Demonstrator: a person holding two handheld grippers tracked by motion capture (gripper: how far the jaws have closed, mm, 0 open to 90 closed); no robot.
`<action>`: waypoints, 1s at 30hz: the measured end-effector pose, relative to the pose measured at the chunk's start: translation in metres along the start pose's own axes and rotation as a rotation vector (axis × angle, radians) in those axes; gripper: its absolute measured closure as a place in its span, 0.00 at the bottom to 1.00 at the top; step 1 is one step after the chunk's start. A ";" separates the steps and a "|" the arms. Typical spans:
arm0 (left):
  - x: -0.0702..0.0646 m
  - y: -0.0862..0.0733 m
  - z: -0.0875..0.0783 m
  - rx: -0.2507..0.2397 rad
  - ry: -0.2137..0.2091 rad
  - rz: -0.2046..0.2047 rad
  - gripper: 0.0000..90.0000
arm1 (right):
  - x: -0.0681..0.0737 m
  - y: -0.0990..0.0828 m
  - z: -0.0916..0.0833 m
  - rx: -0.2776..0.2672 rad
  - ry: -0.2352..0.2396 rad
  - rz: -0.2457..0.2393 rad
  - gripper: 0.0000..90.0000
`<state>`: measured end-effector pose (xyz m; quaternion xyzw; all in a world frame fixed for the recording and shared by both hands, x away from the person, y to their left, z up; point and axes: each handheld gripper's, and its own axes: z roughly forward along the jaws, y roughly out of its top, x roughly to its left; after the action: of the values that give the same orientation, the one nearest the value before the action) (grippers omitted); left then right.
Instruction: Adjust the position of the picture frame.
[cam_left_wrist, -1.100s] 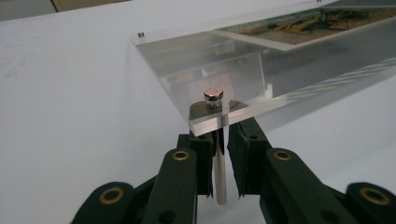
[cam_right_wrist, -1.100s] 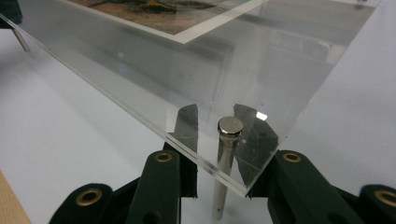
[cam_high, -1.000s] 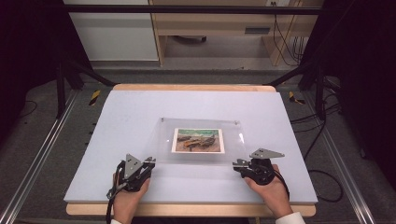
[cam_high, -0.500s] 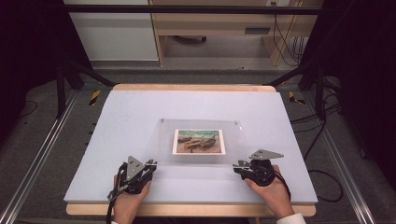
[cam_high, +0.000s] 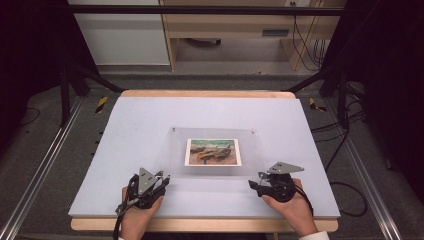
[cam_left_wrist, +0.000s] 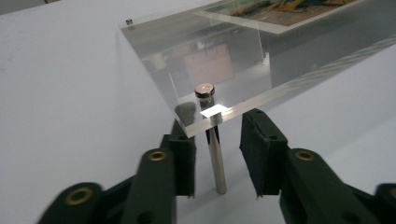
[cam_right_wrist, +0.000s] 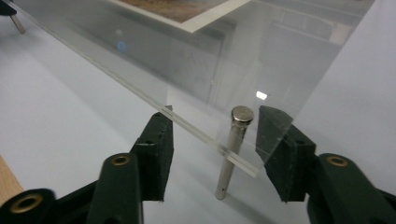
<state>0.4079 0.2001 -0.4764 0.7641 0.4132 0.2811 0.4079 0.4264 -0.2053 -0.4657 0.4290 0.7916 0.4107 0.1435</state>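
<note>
The white table (cam_high: 150, 130) carries a clear acrylic frame (cam_high: 172, 150) at its centre, raised on metal pins; the left gripper (cam_high: 159, 181) and right gripper (cam_high: 256, 184) sit at its near corners, fingers just opening, released around each pin (cam_left_wrist: 215, 154).

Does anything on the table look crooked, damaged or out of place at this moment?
Nothing stands out. The clear acrylic frame sits square on the table, its picture centred, and both near metal legs stand upright at their corners. I see no crack or spill.
</note>
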 end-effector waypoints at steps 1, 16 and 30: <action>0.000 0.000 -0.001 -0.005 0.005 -0.001 0.67 | 0.000 0.000 -0.002 -0.009 -0.006 0.005 0.49; 0.010 0.005 -0.016 0.062 -0.113 -0.027 0.30 | -0.003 -0.013 -0.032 -0.062 -0.051 0.033 0.21; 0.035 0.004 -0.044 0.049 -0.160 -0.064 0.10 | -0.006 0.003 -0.053 -0.153 -0.073 0.037 0.16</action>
<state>0.3934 0.2467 -0.4472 0.7803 0.4101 0.1956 0.4297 0.4012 -0.2372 -0.4309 0.4461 0.7441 0.4566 0.1970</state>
